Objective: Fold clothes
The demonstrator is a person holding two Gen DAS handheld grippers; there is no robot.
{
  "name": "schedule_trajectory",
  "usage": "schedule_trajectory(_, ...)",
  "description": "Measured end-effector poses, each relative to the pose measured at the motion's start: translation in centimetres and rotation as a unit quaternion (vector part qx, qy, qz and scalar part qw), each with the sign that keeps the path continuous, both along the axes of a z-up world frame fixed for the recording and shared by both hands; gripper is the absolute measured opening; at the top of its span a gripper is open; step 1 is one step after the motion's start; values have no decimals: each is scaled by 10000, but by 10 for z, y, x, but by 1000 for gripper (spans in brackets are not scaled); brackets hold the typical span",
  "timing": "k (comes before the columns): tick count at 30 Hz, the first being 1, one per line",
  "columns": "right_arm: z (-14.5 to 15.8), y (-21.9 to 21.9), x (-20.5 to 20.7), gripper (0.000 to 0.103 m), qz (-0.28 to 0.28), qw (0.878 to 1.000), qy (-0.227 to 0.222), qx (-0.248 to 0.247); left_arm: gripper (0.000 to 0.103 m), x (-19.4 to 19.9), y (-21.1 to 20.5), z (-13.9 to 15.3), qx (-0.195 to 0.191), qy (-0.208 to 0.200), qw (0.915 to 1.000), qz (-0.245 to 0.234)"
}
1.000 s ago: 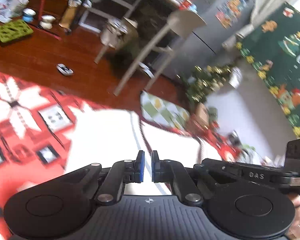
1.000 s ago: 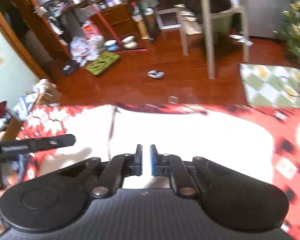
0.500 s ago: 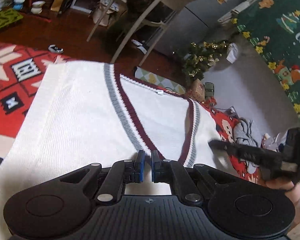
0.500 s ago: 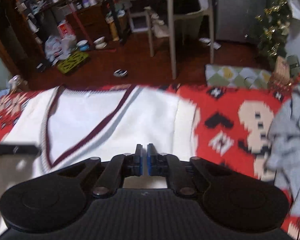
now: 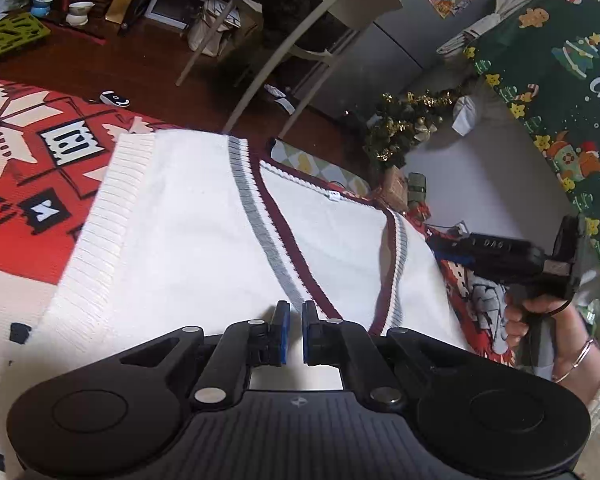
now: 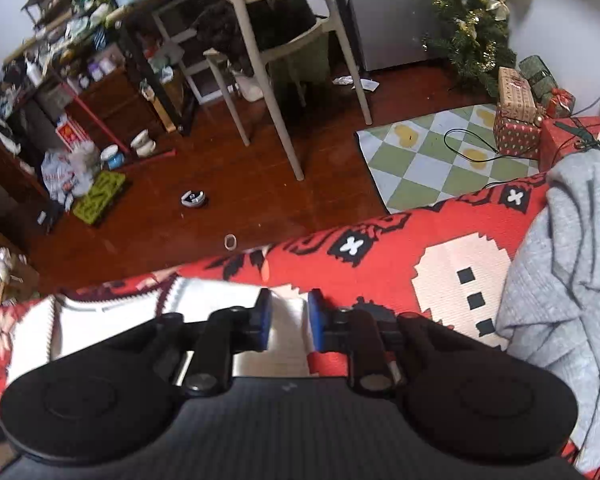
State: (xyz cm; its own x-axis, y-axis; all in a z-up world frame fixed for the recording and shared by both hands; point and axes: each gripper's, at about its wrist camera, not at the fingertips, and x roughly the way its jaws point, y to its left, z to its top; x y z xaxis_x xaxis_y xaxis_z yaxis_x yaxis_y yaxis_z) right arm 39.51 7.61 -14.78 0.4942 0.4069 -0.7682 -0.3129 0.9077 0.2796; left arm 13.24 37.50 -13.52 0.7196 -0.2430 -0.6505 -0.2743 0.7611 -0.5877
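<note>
While the white knit vest (image 5: 188, 240) lies spread flat on the red patterned blanket (image 5: 28, 152), V-neck facing up and its far edge close to the blanket's far edge, the step in hand looks like setting up the first fold. The left gripper (image 5: 291, 330) hangs low over the vest just below the point of the V, its blue pads drawn nearly together; no cloth can be seen caught between them. The right gripper (image 6: 288, 322) sits over the vest's right-hand side edge, where white knit meets blanket, and its jaws are opening, with nothing pressed between the pads though the vest's edge shows through the gap. In the left wrist view it appears beside the vest's right shoulder, held in the person's hand (image 5: 536, 320).

To do this well, I would let the right jaws spread fully before lowering, then take the ribbed armhole border rather than the body of the vest, so that only the vest's layers come up and not the blanket beneath. The left gripper should pin or grip at a matching height on the vest so the fold line runs straight. A grey garment (image 6: 572, 280) heaped to the right of the vest leaves little room there, so folding inward over the vest seems safer
</note>
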Motion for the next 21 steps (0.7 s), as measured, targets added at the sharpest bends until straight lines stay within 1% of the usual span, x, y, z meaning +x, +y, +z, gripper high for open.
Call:
schedule_trajectory(2, -3, 7, -2, 28, 171, 9996, -147, -145, 4, 0, 1, -1, 5, -5, 10000, 9)
schedule_trajectory(5, -1, 19, -9, 6, 338, 9970, -464, -526, 4, 0, 2, -1, -6, -18, 10000, 29)
schedule_trajectory(6, 1, 23, -11, 5, 348, 9957, -608, -600, 4, 1, 1, -1, 19, -29, 10000, 24)
schedule_trajectory(7, 2, 25, -12, 5, 300, 9950, -708, -642, 4, 1, 1, -1, 44, -39, 10000, 20)
schedule_trajectory(11, 2, 25, -4, 5, 37, 9959, -679, -599, 4, 2, 0, -1, 123, -88, 9999, 14)
schedule_trajectory(13, 1, 25, -3, 10, 77, 9957, -709, -595, 4, 3, 2, -1, 88, -90, 9999, 43)
schedule_trajectory(14, 4, 24, -5, 15, 82, 9955, -737, -592, 4, 3, 3, -1, 81, -93, 9999, 65)
schedule_trajectory(15, 8, 21, -9, 17, 136, 9952, -794, -556, 4, 3, 5, 0, 79, -103, 9999, 92)
schedule_trajectory(17, 18, 17, -18, 17, 275, 9944, -901, -483, 4, 2, 9, 1, 82, -126, 9998, 140)
schedule_trajectory(18, 24, 17, -27, 17, 444, 9938, -923, -436, 4, 3, 11, 2, 94, -139, 9997, 156)
schedule_trajectory(19, 28, 17, -35, 16, 633, 9934, -872, -395, 4, 3, 12, 3, 134, -137, 9997, 178)
schedule_trajectory(21, 28, 24, -50, 9, 1025, 9924, -581, -352, 4, 6, 15, 1, 151, -107, 9996, 209)
